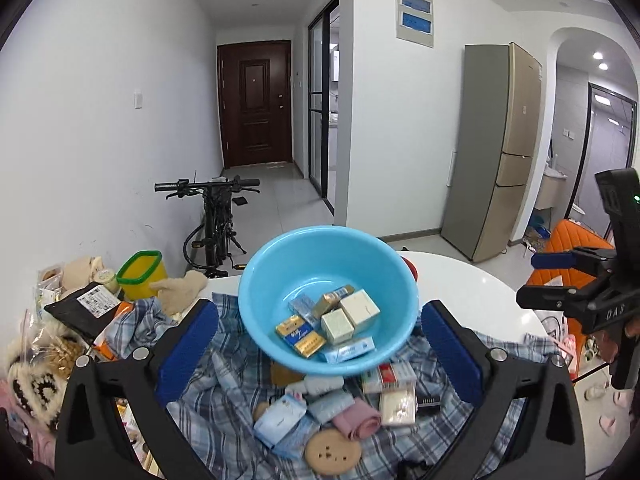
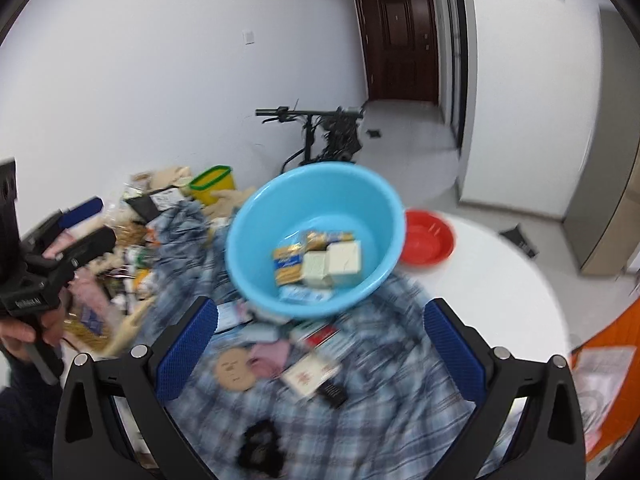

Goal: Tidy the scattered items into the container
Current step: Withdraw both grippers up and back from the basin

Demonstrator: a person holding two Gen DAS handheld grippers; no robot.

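Observation:
A light blue basin [image 1: 276, 264] sits on a blue plaid cloth [image 1: 224, 420] on a white round table, with several small boxes [image 1: 340, 320] inside. In front of it lie loose items: small boxes, a pink cloth [image 1: 356, 420], a round cookie-like disc [image 1: 332, 454]. My left gripper [image 1: 320, 344] is open and empty, just short of the basin. In the right wrist view the basin [image 2: 256, 220] and the scattered items [image 2: 308, 376] show blurred. My right gripper [image 2: 320, 340] is open and empty above the cloth.
A yellow bin with a green rim [image 1: 142, 274], plush toys and bags crowd the table's left side. A red bowl [image 2: 428, 240] sits behind the basin on the right. A bicycle [image 1: 216, 216] stands against the wall. A fridge [image 1: 496, 148] stands far right.

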